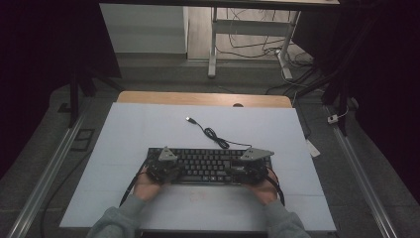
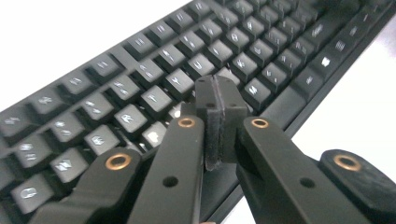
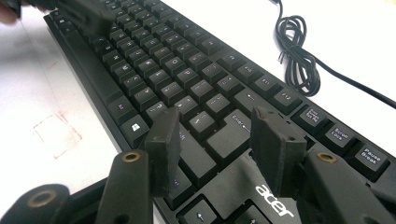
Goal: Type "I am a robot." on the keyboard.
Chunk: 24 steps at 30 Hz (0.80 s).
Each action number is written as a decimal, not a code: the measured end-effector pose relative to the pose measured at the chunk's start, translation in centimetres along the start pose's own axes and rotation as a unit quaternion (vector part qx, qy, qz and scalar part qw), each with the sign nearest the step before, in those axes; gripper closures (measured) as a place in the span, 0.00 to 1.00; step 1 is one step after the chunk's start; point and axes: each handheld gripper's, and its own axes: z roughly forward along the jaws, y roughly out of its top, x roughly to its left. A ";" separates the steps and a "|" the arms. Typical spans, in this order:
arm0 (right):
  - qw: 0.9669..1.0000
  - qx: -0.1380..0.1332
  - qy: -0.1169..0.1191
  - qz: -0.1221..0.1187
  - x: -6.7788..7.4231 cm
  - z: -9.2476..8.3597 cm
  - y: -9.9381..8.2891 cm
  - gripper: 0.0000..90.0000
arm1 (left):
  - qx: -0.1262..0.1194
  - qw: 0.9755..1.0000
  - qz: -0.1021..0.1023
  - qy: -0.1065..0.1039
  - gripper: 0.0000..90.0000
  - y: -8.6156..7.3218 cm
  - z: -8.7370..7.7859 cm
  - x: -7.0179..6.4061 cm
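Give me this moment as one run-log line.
left gripper shut, tips over keyboard keys | right gripper open above Enter key | cable unplugged

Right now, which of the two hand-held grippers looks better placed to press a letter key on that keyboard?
Probably the left gripper: its jaws are shut into one blunt tip right over the keyboard's letter keys. The right gripper hangs open astride the Enter key.

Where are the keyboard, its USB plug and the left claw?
keyboard [image 1: 205, 163]: high view, middle rows of keys.
USB plug [image 1: 189, 119]: high view, metal end of the cable.
left claw [image 2: 219, 100]: left gripper view, where the shut pads meet, above the keys.
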 end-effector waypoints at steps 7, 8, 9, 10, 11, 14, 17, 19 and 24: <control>1.000 0.002 -0.001 -0.002 0.0 0.0 0.0 0.59 | -0.028 0.999 -0.026 0.012 0.79 -0.2 -1.9 1.4; 1.000 0.001 0.000 -0.002 0.0 0.0 0.0 0.58 | -0.031 0.999 -0.030 0.014 0.74 -0.2 -2.1 1.5; 1.000 -0.001 0.001 -0.001 0.0 0.1 0.0 0.58 | -0.033 0.999 -0.035 0.016 0.70 -0.3 -2.4 1.7; 1.000 0.000 0.000 -0.002 0.0 0.1 0.0 0.58 | -0.034 0.999 -0.037 0.016 0.66 -0.3 -2.5 1.9; 1.000 0.002 -0.001 -0.002 0.0 0.0 0.0 0.58 | -0.034 0.999 -0.040 0.016 0.64 -0.4 -2.7 2.1; 1.000 0.002 -0.001 -0.002 0.0 0.0 0.0 0.58 | -0.035 0.998 -0.048 0.024 0.57 -0.5 -2.9 2.4; 1.000 0.001 -0.001 -0.003 0.0 0.0 0.0 0.58 | -0.035 0.998 -0.049 0.029 0.53 -0.6 -3.1 2.5; 1.000 0.001 -0.001 -0.004 0.0 0.0 0.0 0.58 | -0.034 0.998 -0.051 0.031 0.51 -0.6 -3.2 2.6; 1.000 0.002 -0.001 -0.003 0.0 0.1 0.0 0.58 | -0.029 0.998 -0.052 0.032 0.47 -0.7 -3.2 2.7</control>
